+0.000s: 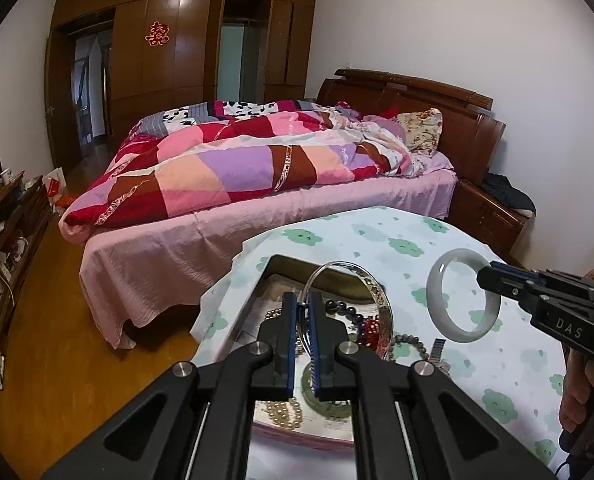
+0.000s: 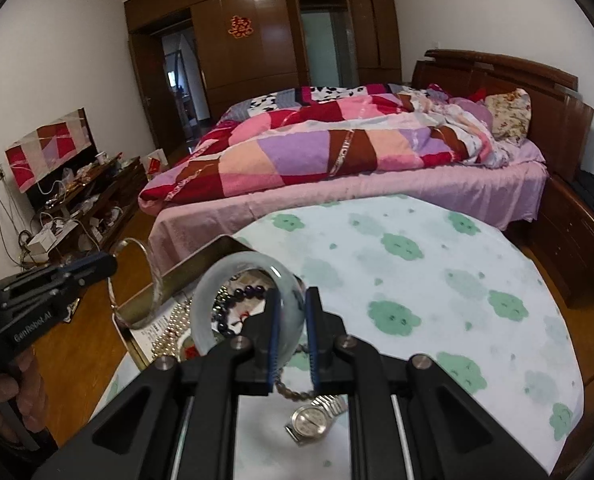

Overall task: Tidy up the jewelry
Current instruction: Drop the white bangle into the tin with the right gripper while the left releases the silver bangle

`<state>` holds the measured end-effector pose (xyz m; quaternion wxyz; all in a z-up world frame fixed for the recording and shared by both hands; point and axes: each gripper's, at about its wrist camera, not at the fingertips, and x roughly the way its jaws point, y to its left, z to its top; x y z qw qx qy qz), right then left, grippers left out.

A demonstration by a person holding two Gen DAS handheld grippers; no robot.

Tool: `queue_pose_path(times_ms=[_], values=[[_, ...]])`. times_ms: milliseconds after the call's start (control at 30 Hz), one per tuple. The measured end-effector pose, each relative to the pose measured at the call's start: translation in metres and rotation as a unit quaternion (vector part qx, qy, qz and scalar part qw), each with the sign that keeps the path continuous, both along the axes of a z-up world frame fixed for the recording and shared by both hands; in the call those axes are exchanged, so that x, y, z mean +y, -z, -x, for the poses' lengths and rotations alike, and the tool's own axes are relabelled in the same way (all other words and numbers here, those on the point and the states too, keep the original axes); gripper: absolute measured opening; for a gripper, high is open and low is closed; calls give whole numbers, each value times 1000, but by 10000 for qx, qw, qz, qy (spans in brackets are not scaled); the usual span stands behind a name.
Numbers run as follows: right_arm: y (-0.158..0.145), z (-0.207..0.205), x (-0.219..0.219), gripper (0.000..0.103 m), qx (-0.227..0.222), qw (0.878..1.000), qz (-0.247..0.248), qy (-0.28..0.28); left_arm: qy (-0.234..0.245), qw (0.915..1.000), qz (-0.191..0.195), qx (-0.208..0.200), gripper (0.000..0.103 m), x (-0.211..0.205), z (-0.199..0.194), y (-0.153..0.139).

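Here the pale jade bangle hangs above the round table, pinched by the right gripper, while the left gripper is pressed together on a thin silver bangle over the jewelry tray.

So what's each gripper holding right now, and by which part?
Left gripper: thin silver bangle, pinched at its band. Right gripper: pale jade bangle, clamped across its band.
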<state>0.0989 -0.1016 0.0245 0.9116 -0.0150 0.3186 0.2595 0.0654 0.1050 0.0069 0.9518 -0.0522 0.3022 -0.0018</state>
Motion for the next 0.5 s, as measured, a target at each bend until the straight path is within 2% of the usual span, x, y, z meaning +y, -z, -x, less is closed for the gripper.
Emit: queue_pose_path(times_ms=[500], values=[[10, -13, 37, 14, 109, 9996, 124, -227, -107, 9997, 124, 181, 4, 22, -11, 16]])
